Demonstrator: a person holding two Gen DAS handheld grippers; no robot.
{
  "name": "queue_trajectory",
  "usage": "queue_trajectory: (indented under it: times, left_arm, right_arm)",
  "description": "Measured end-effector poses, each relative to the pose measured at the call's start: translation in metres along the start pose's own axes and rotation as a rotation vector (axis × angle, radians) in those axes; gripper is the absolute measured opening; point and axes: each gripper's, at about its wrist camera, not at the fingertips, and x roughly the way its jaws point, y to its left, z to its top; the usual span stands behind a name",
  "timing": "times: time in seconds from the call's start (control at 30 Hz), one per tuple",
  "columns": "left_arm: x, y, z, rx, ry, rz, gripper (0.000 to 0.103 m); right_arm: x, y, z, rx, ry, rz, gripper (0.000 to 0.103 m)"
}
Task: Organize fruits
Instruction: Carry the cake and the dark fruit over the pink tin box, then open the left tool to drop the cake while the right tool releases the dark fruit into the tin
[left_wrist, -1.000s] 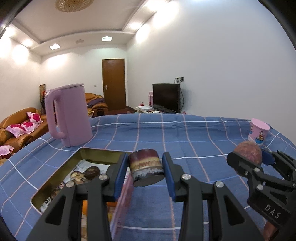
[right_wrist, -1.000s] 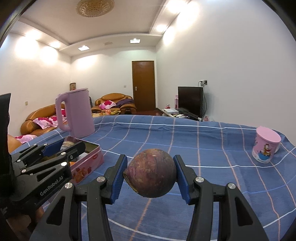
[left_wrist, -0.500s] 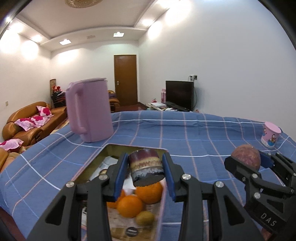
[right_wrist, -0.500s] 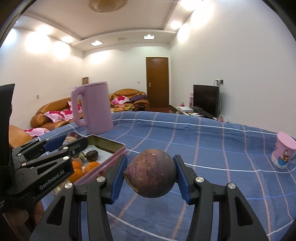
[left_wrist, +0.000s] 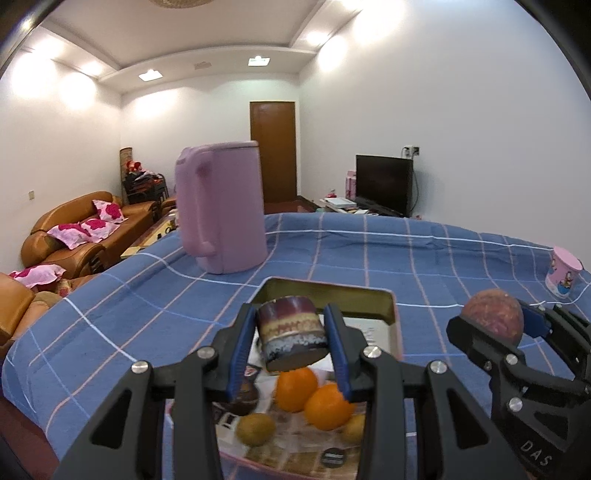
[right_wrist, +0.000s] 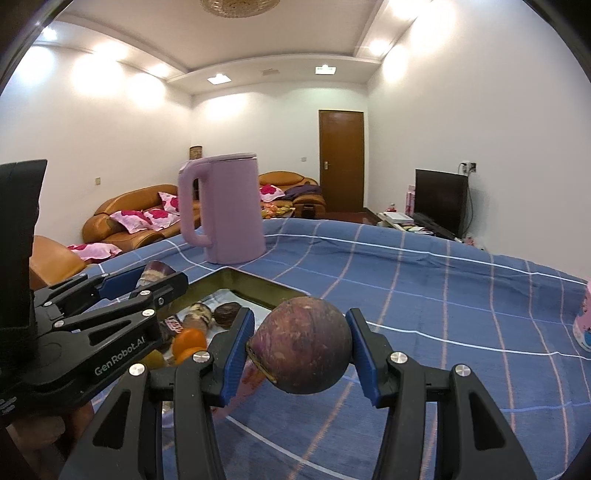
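My left gripper (left_wrist: 291, 326) is shut on a short purple-and-cream striped cylinder piece (left_wrist: 291, 334) and hangs over an open metal tin (left_wrist: 327, 297). Under it the tin holds two oranges (left_wrist: 295, 384), a kiwi (left_wrist: 255, 428) and a dark round fruit (left_wrist: 242, 397) on printed paper. My right gripper (right_wrist: 301, 350) is shut on a round purple-brown fruit (right_wrist: 303, 347), above the blue cloth just right of the tin (right_wrist: 251, 282). The right wrist view has the left gripper (right_wrist: 147, 286) at the left, over the tin. The left wrist view shows the right gripper (left_wrist: 496, 323) at the right.
A tall pink kettle (left_wrist: 225, 206) stands on the blue checked tablecloth (left_wrist: 369, 258) just beyond the tin. A small pink cup (left_wrist: 563, 271) sits near the table's far right edge. Brown sofas with pink cushions lie past the left edge.
Both grippers have moved left across the table with their fruit still held. The tin has come under the left gripper, so its oranges and kiwi now show.
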Motion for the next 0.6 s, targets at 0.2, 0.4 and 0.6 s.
queue_trajectory:
  times: [0.2, 0.4, 0.6]
  left_arm:
    - [0.006, 0.020, -0.002, -0.020, 0.019, 0.034, 0.040]
    - [0.012, 0.034, -0.005, -0.035, 0.044, 0.055, 0.040]
    - [0.017, 0.042, -0.011, -0.039, 0.074, 0.068, 0.040]
  right_arm:
    - [0.010, 0.020, 0.003, -0.023, 0.012, 0.042, 0.053]
    - [0.024, 0.038, 0.005, -0.047, 0.036, 0.087, 0.053]
    - [0.033, 0.047, 0.010, -0.063, 0.045, 0.128, 0.053]
